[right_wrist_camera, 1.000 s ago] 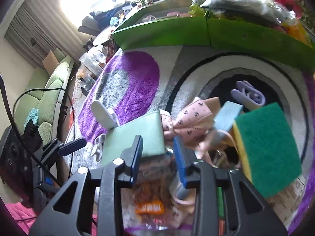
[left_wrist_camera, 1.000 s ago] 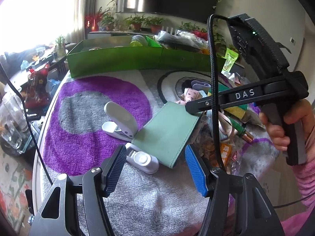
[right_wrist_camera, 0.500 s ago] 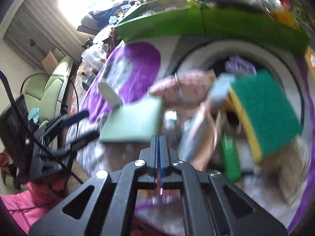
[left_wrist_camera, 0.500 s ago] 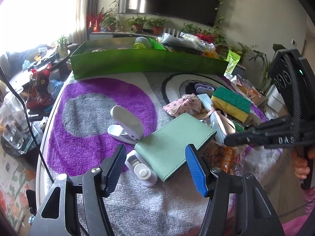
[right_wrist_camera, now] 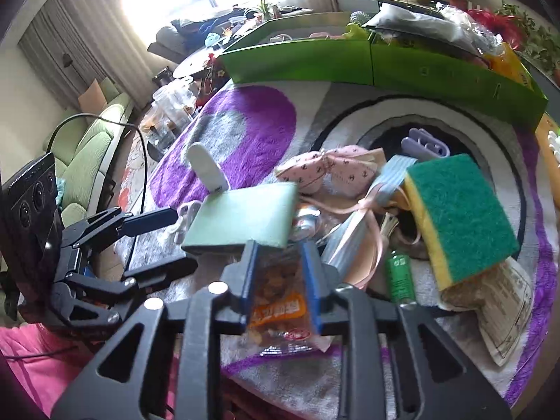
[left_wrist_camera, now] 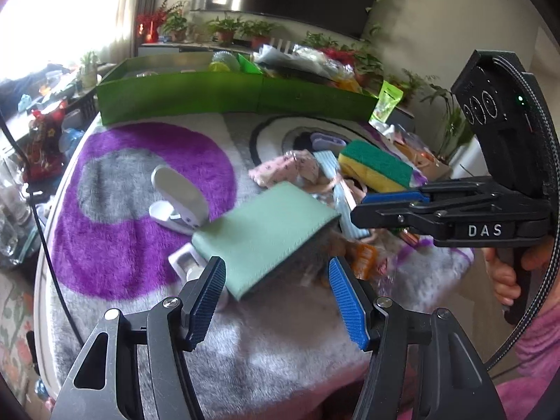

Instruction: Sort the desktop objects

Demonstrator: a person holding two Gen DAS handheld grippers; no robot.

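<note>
Ahead of the blue-padded right gripper (right_wrist_camera: 280, 262): mint-green wallet (right_wrist_camera: 245, 217), pink patterned pouch (right_wrist_camera: 325, 171); to its right, green-and-yellow sponge (right_wrist_camera: 458, 213). Purple-grey rug (right_wrist_camera: 252, 129), bright green box (right_wrist_camera: 315, 63) beyond.

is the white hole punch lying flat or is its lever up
Lever up. The white hole punch sits on the purple rug with its top arm raised at an angle, a gap showing above its base.

Daylight floods in from a blown-out window (left_wrist_camera: 45, 10) at upper left. Fisheye bending curves the dark-cornered edges. The green wallet (left_wrist_camera: 266, 234) looks motion-blurred.
</note>
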